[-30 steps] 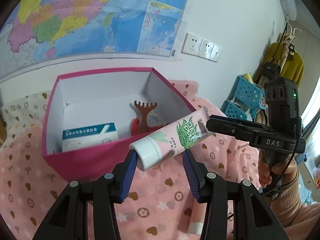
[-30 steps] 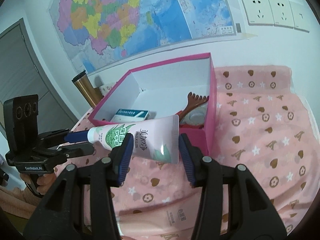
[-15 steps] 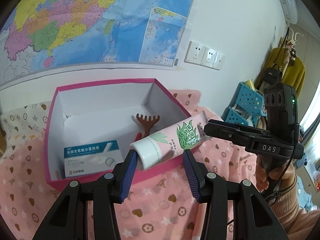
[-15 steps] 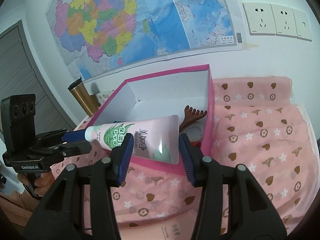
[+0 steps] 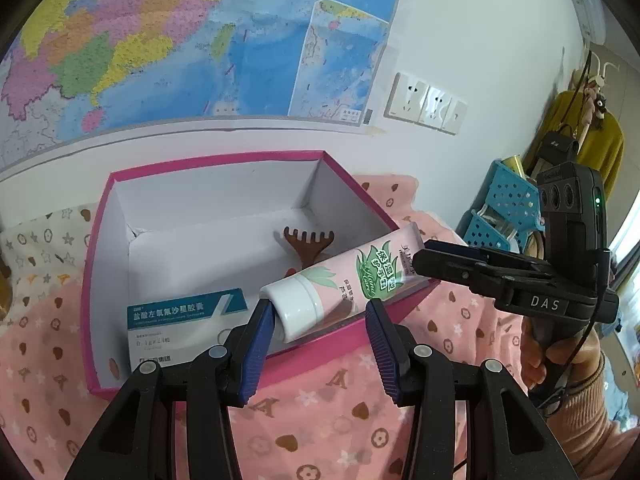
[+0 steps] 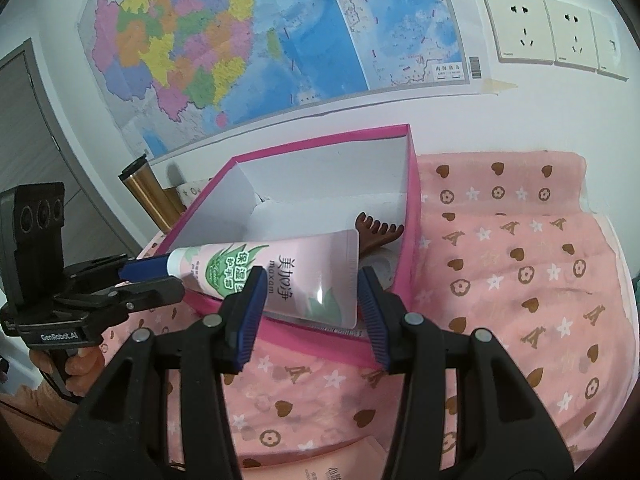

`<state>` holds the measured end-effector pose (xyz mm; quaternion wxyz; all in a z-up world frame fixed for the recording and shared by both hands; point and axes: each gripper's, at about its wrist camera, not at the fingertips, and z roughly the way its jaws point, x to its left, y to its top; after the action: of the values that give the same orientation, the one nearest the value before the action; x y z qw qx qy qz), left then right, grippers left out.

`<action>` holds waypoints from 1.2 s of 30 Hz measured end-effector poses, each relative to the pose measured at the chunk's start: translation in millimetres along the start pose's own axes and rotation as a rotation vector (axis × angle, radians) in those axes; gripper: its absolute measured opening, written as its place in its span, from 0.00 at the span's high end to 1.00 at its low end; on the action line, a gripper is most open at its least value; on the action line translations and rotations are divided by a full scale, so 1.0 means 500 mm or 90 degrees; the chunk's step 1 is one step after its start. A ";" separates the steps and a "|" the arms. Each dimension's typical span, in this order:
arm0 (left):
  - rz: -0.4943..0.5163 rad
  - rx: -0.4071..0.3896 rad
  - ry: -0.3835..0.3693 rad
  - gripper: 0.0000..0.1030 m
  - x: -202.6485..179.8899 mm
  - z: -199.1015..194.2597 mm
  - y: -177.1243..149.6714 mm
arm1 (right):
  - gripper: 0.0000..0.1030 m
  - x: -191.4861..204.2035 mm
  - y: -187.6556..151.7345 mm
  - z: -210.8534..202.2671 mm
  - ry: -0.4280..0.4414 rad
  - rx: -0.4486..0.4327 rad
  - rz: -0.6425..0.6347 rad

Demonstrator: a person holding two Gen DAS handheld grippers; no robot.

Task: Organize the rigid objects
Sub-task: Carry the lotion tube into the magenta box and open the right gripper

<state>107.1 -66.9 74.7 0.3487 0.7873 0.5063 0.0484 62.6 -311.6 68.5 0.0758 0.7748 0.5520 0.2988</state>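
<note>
A pink tube with a white cap (image 5: 340, 284) hangs in the air over the front rim of the pink box (image 5: 96, 280). My left gripper (image 5: 318, 328) holds its cap end between the blue pads. My right gripper (image 6: 310, 304) is closed on its flat crimped end (image 6: 320, 280). Each gripper shows in the other's view: the right one (image 5: 424, 258), the left one (image 6: 160, 276). Inside the box lie a blue and white medicine carton (image 5: 180, 320) and a brown wooden comb (image 5: 308, 242).
The box stands on a pink patterned cloth (image 6: 520, 280) against a white wall with a map (image 5: 200, 40) and sockets (image 6: 552, 36). A gold flask (image 6: 150, 192) stands left of the box. Blue baskets (image 5: 504, 212) are at the right. A pink packet (image 6: 340, 464) lies near the front.
Both grippers carried the tube upward and forward; it now hangs over the box's front rim, and more of the box interior shows.
</note>
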 end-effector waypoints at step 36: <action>-0.046 0.062 0.012 0.54 0.046 0.082 0.007 | 0.51 -0.004 0.006 0.037 -0.060 0.019 0.002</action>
<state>138.6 -69.0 39.7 0.3071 0.7838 0.5394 0.0183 74.9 -310.6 54.0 0.0902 0.7899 0.5510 0.2537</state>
